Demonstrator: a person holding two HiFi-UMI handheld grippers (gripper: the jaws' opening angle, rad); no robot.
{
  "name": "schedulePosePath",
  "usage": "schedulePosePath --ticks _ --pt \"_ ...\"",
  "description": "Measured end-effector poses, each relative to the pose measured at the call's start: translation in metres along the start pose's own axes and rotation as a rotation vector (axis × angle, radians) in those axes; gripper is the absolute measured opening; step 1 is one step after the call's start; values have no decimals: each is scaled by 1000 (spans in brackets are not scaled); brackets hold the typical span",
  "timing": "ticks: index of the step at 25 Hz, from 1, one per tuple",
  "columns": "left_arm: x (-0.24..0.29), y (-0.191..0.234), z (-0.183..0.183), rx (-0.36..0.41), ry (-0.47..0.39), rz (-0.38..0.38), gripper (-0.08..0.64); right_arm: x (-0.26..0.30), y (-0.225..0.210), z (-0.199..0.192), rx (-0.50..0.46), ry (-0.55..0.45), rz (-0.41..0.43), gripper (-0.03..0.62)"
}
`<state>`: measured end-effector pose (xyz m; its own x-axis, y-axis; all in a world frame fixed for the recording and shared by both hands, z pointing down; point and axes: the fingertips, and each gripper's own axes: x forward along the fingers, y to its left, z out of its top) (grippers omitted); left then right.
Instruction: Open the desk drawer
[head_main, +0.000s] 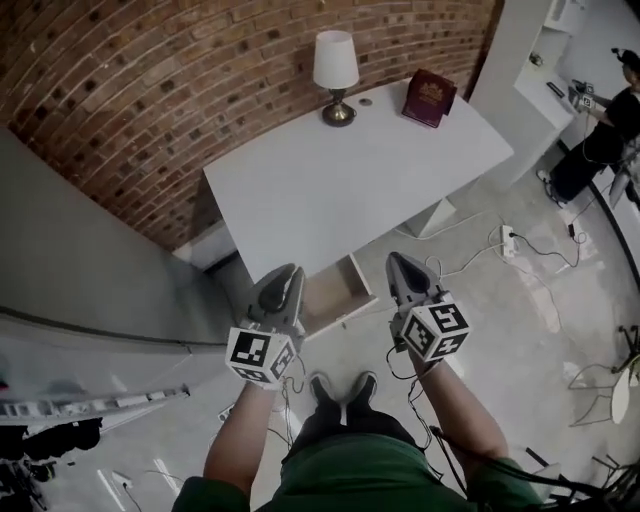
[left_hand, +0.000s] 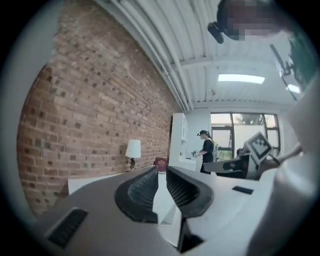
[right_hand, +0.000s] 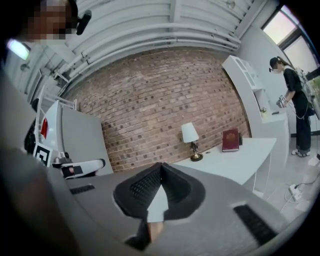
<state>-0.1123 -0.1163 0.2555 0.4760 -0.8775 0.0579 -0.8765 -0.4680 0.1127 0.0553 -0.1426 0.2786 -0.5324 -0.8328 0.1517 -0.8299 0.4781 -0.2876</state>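
The white desk (head_main: 350, 180) stands against the brick wall. Its drawer (head_main: 335, 288) is pulled out under the near edge and shows a brownish inside. Both grippers are held up in front of me, above the drawer and touching nothing. My left gripper (head_main: 292, 268) is to the drawer's left. In the left gripper view my left gripper (left_hand: 161, 170) shows a narrow gap between its pads, with nothing in it. My right gripper (head_main: 396, 258) is to the drawer's right. In the right gripper view my right gripper (right_hand: 160, 166) has its tips together, holding nothing.
A table lamp (head_main: 336, 75) and a red book (head_main: 428, 97) stand at the desk's far edge. A grey panel (head_main: 90, 270) runs along the left. A power strip with cables (head_main: 508, 240) lies on the floor at right. A person (head_main: 610, 130) stands by white shelves.
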Motion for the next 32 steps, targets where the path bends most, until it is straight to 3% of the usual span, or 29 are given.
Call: schedulePosePath --ticks 2,5,13,17,24,32 --pt "-4 0 25 92 -17 9 46 -3 15 20 -52 -18 24 0" --pt "-14 -3 59 160 -42 12 44 -15 33 48 -122 -52 32 0" --pt "-30 -24 135 169 -166 -5 44 -41 67 114 -270 -169 -14 0" --pt "-38 -25 145 145 -194 -9 44 -48 88 124 -327 -222 -3 0" --pt "-52 -11 157 168 -212 35 41 -55 107 140 -428 -269 -46 0" --pt "-55 -7 155 180 -241 2 12 -51 106 142 -438 -268 -74 -2"
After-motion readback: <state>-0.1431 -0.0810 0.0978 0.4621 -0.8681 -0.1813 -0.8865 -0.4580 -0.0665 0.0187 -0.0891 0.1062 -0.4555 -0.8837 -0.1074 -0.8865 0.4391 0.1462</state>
